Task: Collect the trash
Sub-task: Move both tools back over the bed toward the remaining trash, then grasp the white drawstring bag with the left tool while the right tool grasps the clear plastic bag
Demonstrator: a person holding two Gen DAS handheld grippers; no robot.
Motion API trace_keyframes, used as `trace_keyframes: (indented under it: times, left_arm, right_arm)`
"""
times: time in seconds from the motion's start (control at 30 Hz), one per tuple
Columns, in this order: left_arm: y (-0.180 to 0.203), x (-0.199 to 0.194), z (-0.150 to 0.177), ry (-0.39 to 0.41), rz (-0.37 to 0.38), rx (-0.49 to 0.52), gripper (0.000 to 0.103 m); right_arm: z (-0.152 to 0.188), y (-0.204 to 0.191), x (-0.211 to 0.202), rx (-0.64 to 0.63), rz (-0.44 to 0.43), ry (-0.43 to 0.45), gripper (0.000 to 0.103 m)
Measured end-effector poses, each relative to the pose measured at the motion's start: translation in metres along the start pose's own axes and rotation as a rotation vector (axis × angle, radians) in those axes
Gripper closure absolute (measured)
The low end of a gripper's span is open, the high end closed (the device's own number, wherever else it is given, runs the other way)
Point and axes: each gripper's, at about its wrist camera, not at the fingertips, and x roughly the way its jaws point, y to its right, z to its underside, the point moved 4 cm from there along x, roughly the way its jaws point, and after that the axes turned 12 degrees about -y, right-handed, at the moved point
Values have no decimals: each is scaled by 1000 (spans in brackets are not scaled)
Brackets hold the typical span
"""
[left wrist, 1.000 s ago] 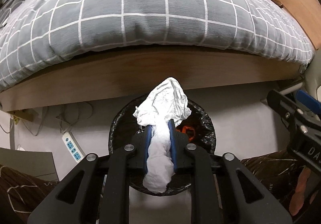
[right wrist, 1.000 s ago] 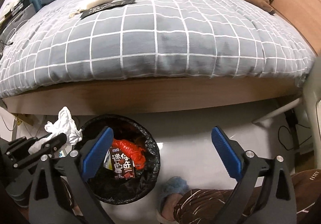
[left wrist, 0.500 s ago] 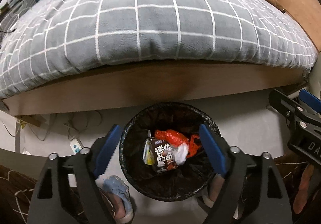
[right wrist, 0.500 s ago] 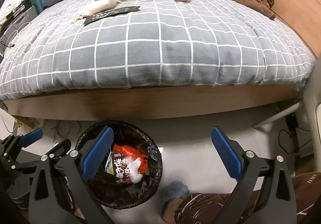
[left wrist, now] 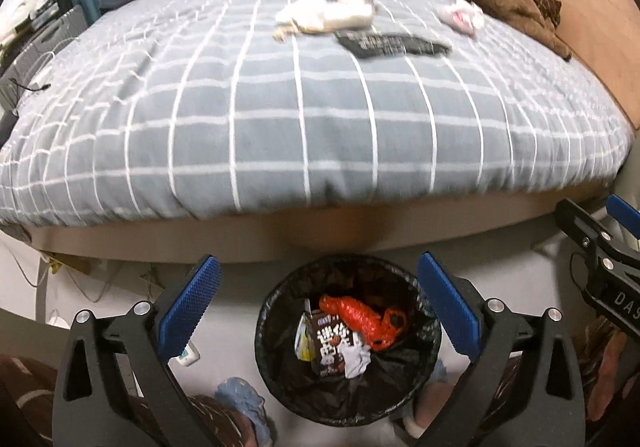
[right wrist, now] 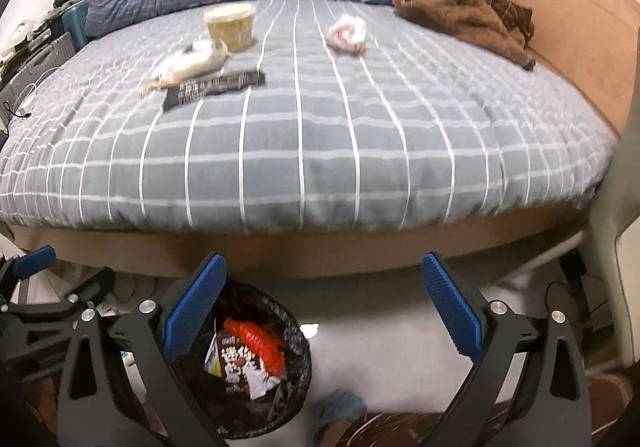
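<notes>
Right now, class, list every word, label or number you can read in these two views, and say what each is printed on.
"DAS": white letters on the right tool's black body, cut off at the picture's edge.
Large white characters on the brown packet in the bin: too blurred to read.
White print on the black wrapper on the bed: too small and blurred.
Nothing else legible.

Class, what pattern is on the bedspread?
Grey with a white grid check, clearest on the bedspread in the right wrist view.
</notes>
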Motion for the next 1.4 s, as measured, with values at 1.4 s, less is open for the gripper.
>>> trace_keyframes:
  times: [1.4]
  left_arm:
    - [31, 63, -247, 60, 40, 83, 7]
  right_arm:
    - [-274, 49, 130, 50, 39, 76, 11]
